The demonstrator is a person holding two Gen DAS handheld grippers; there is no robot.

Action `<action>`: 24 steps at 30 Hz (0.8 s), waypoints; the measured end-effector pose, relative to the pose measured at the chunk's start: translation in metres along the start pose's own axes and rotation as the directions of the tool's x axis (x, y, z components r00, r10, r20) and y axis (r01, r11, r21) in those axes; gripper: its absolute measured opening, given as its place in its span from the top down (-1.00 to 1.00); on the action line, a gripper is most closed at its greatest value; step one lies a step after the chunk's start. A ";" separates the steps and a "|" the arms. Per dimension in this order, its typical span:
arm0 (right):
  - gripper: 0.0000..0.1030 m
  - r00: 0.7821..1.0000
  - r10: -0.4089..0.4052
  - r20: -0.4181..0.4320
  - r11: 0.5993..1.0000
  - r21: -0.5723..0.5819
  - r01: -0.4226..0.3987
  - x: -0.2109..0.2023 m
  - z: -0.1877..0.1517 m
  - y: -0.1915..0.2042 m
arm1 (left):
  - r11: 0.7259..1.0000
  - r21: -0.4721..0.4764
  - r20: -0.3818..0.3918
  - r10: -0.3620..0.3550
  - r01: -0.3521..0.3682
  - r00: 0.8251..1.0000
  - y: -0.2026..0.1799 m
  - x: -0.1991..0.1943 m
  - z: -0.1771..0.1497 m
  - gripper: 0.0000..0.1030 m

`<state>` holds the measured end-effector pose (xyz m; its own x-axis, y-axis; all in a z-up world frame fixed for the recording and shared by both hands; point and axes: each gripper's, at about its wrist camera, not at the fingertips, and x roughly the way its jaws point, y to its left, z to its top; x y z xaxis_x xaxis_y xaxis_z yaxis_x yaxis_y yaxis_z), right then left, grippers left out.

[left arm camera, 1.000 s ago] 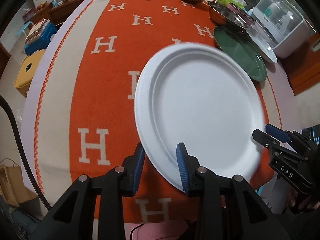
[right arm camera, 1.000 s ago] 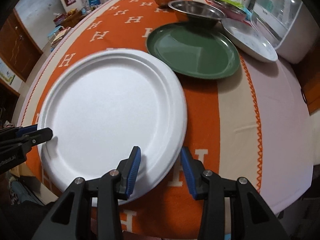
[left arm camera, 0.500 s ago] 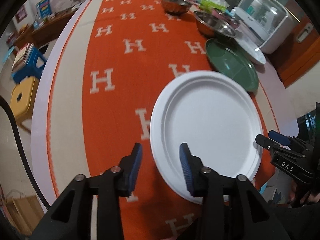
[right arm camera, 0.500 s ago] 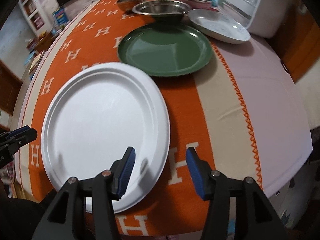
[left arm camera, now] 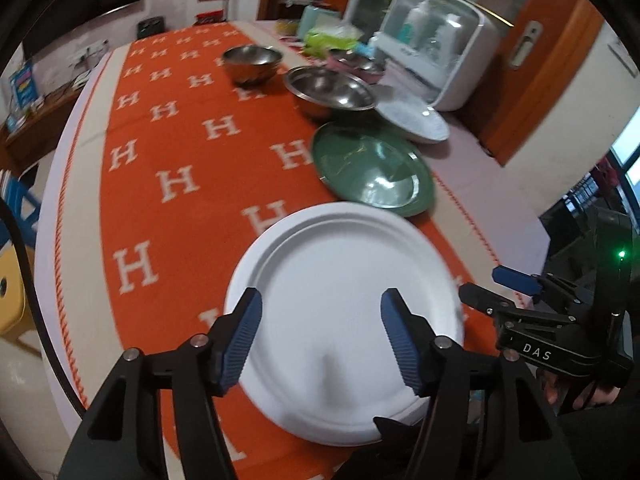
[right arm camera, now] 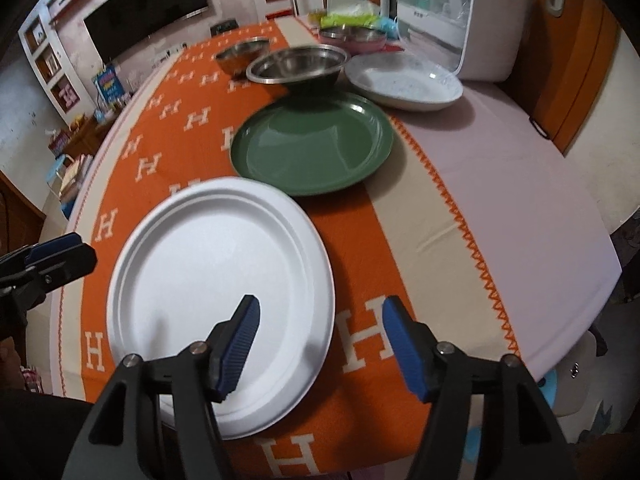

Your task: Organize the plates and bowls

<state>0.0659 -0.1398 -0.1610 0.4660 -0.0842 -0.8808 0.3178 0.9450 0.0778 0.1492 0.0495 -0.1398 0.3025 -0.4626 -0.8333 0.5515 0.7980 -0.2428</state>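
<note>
While the white paper plate [left arm camera: 344, 312] lay flat on the orange cloth [left arm camera: 188, 152] near the table's front edge, both tools hung above it with nothing in them. The left gripper [left arm camera: 320, 334] had its blue pads [left arm camera: 242, 338] spread apart over the plate's near half, touching nothing; its jaws had just been opening and no rim sat between them. The right gripper [right arm camera: 318, 342] was likewise released, its jaws just widened, one pad [right arm camera: 240, 346] above the plate's right edge and the other above the bare cloth. From the left view, the right tool showed at the plate's far side, a gloved hand [left arm camera: 576, 390] behind it. Just beyond the paper plate sat the green plate [right arm camera: 312, 148], close but apart from it. Behind that stood a wide steel bowl [right arm camera: 298, 68], a smaller steel bowl [right arm camera: 242, 52] further back, and a pale speckled dish [right arm camera: 404, 82] beside a white countertop appliance [right arm camera: 460, 20].
</note>
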 end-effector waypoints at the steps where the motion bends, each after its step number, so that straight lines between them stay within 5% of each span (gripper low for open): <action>1: -0.26 1.000 0.004 0.013 1.000 0.002 -0.004 -0.002 0.000 -0.002 | 1.000 0.006 0.003 -0.005 0.005 1.000 -0.004 0.000 0.001 -0.24; 10: -0.34 0.991 0.073 0.109 0.997 -0.010 -0.072 -0.014 0.005 -0.034 | 1.000 -0.012 0.014 0.015 -0.015 1.000 -0.039 0.005 0.009 -0.40; 24: -0.35 0.969 0.208 0.131 0.973 -0.127 -0.192 -0.012 0.042 -0.114 | 0.968 -0.195 0.070 0.175 -0.159 0.982 -0.118 0.019 0.029 -0.43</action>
<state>0.0592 -0.2597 -0.1396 0.6258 0.0735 -0.7766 0.1149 0.9760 0.1849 0.1126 -0.0647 -0.1129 0.4479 -0.3412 -0.8264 0.3343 0.9212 -0.1991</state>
